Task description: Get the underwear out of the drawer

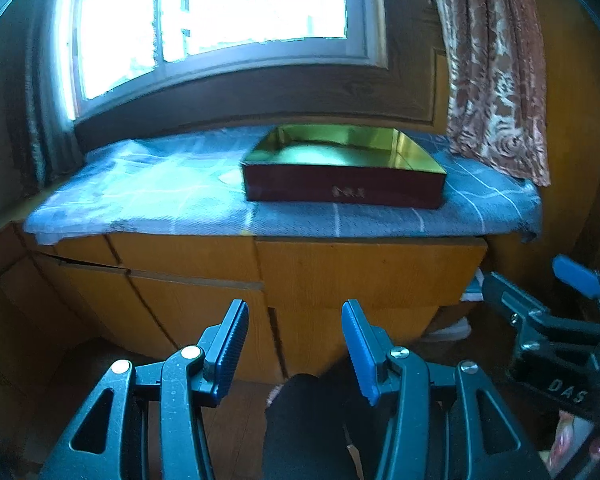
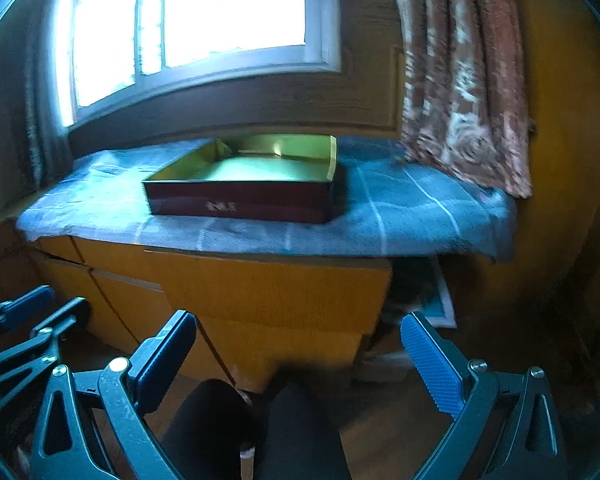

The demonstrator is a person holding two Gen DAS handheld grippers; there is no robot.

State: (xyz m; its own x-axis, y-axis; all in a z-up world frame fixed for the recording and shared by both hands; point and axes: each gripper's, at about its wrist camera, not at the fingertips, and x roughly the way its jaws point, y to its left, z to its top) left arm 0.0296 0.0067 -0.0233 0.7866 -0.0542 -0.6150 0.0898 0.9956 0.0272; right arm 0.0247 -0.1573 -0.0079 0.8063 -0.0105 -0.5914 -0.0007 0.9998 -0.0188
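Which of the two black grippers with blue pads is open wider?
The right gripper: its blue pads stand far apart, while the left gripper shows a clearly narrower gap. Both are empty.

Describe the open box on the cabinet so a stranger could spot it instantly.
Below the bright window, a blue checked cloth covers the orange wooden cabinet. On it sits the shallow, lidless dark-red box, alone there, with a shiny gold inside.
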